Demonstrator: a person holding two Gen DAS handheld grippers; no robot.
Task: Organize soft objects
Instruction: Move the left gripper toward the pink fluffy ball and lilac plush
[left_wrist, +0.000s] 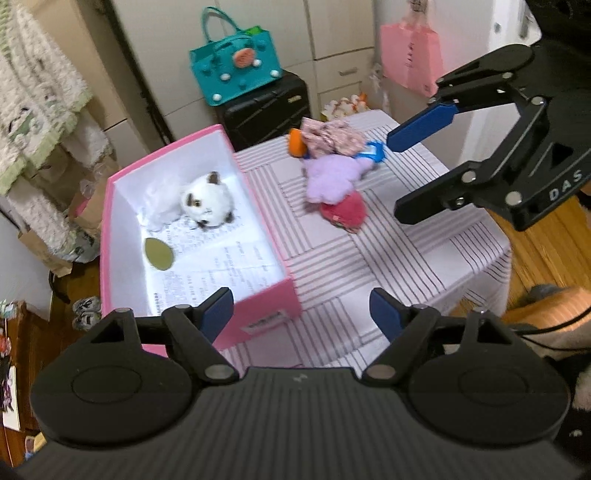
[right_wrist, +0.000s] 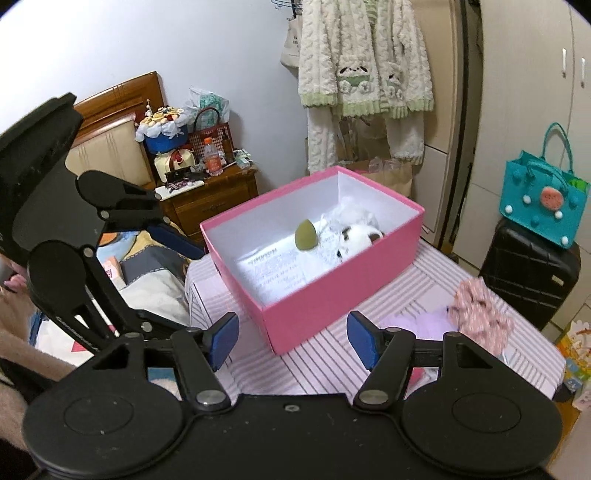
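Observation:
An open pink box (left_wrist: 258, 314) (right_wrist: 332, 306) stands on a striped table (left_wrist: 369, 280) (right_wrist: 258, 373). In it lie a white plush cat (left_wrist: 207, 201) (right_wrist: 360, 236), a white fluffy item (left_wrist: 160, 201) and a green egg-shaped sponge (left_wrist: 159, 253) (right_wrist: 304, 235). Right of the box lie a purple plush (left_wrist: 332, 177) (right_wrist: 424, 325), a red plush (left_wrist: 343, 212), a floral pink cloth (left_wrist: 332, 136) (right_wrist: 480, 314), an orange item (left_wrist: 297, 144) and a blue item (left_wrist: 373, 151). My left gripper (left_wrist: 301, 314) is open and empty, near the box's front. My right gripper (right_wrist: 291, 341) (left_wrist: 395, 177) is open and empty, above the table by the soft pile.
A teal handbag (left_wrist: 236, 70) (right_wrist: 539, 203) sits on a black suitcase (left_wrist: 266, 107) (right_wrist: 528, 277) behind the table. A wooden nightstand (right_wrist: 210, 199) with clutter and a bed stand left. Fleece clothes (right_wrist: 365, 74) hang on the wardrobe. A pink bag (left_wrist: 410, 55) hangs at the back right.

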